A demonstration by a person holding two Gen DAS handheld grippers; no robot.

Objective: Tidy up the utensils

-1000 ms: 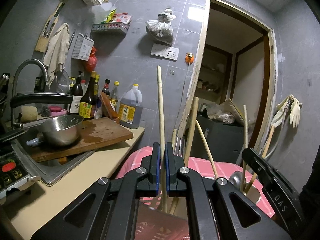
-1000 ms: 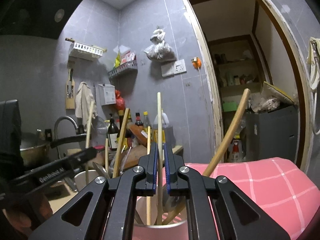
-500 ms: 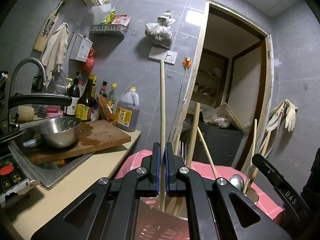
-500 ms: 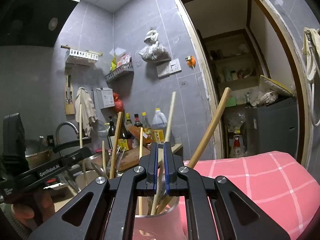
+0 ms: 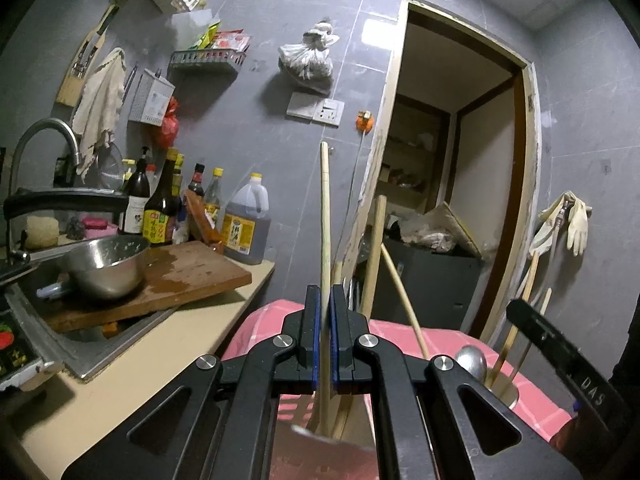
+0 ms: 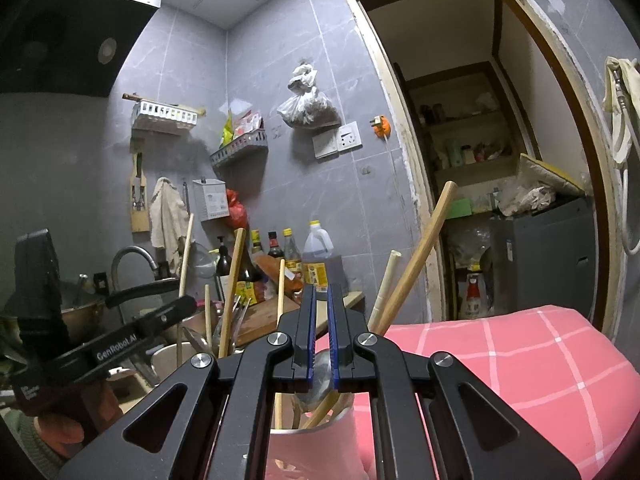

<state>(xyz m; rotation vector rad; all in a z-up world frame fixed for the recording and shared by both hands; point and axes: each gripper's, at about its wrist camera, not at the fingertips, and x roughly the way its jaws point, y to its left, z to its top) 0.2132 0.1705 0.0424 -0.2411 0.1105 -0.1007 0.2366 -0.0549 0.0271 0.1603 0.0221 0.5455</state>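
chopstick [image 5: 325, 216] of pale wood stands nearly upright in the left wrist view, its lower shaft pinched between the blue pads of the left gripper [image 5: 325, 308], whose jaws are closed on it with no gap to either side. its upper part rises well above the fingertips against the grey tiled wall, and its lower end runs down behind the jaws toward a pink holder [image 5: 320, 456] at the bottom of the view. more wooden sticks [image 5: 374, 256] lean out of that holder just right of the fingers. further right a second cup [image 5: 506, 394] holds a metal spoon [image 5: 471, 360] and thin sticks, with the other gripper's black body over it. a pink checked cloth [image 5: 404, 336] lies under both. a steel bowl [image 5: 106, 264] sits on a wooden board [image 5: 188, 276] at left.

right wrist view: the right gripper [image 6: 319, 304] is closed to a narrow slit, and nothing is visibly clamped at its tips. a spoon bowl [image 6: 322, 376] shows lower down behind the pads; whether they grip it i cannot tell. a thick wooden handle [image 6: 416, 256] slants up to the right of the fingers from the pink cup [image 6: 316, 448] below them. the left gripper [image 6: 188, 303] appears at left, over a metal container [image 6: 168, 360] crowded with utensils.
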